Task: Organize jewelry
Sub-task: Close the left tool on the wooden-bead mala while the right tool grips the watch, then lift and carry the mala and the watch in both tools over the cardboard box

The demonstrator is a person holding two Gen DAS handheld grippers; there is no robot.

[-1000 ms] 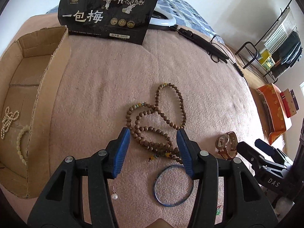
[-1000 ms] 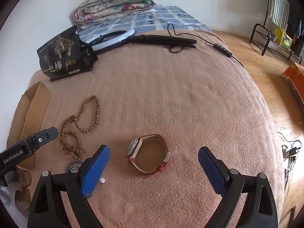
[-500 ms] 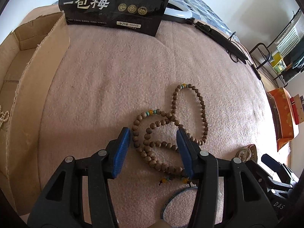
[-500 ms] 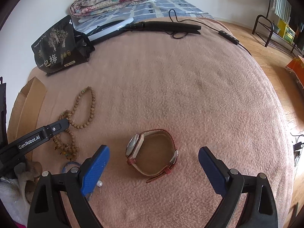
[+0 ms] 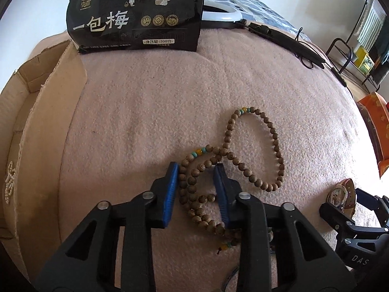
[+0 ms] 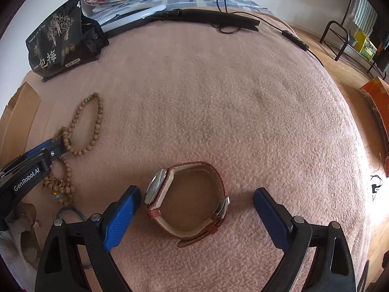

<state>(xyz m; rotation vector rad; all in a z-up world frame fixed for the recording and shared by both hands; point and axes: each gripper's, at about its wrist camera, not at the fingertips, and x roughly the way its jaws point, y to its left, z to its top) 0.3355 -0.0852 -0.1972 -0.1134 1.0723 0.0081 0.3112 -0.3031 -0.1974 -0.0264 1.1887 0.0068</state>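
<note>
- Evidently the step in hand is picking up loose pieces from the pink blanket (image 6: 218, 92) on the bed, one per gripper, for the cardboard box (image 5: 48, 126) at the left edge.
- Left gripper (image 5: 197, 170): its blue fingers (image 5: 171, 189) are partly drawn in and straddle a bunch of the wooden bead strand (image 5: 255, 150); beads sit in the gap, but the pads do not look pressed on them, so I judge it released, not yet grasping.
- The bead strand lies in several loops on the blanket: one wide loop reaches away to the right, tighter coils run back under the left gripper.
- Right gripper (image 6: 197, 202): fingers (image 6: 121, 211) spread wide, one on each side of the wristwatch (image 6: 187, 202), clear of it on both sides.
- The wristwatch stands on its edge with the strap buckled in a ring, face toward the left finger.
- A blue bangle (image 6: 71, 213) lies near the beads, partly hidden.
- White pearl strings (image 5: 8, 185) already lie inside the box.
- A black snack bag (image 5: 136, 14) stands at the far side, out of the way.
- Next move, as I judge it: close the left fingers on the bunched beads and lift slowly, since the loose loops will trail and could snag.
- For the watch, the right fingers need to close across the case and the strap; the hollow ring may squash or tip.
</note>
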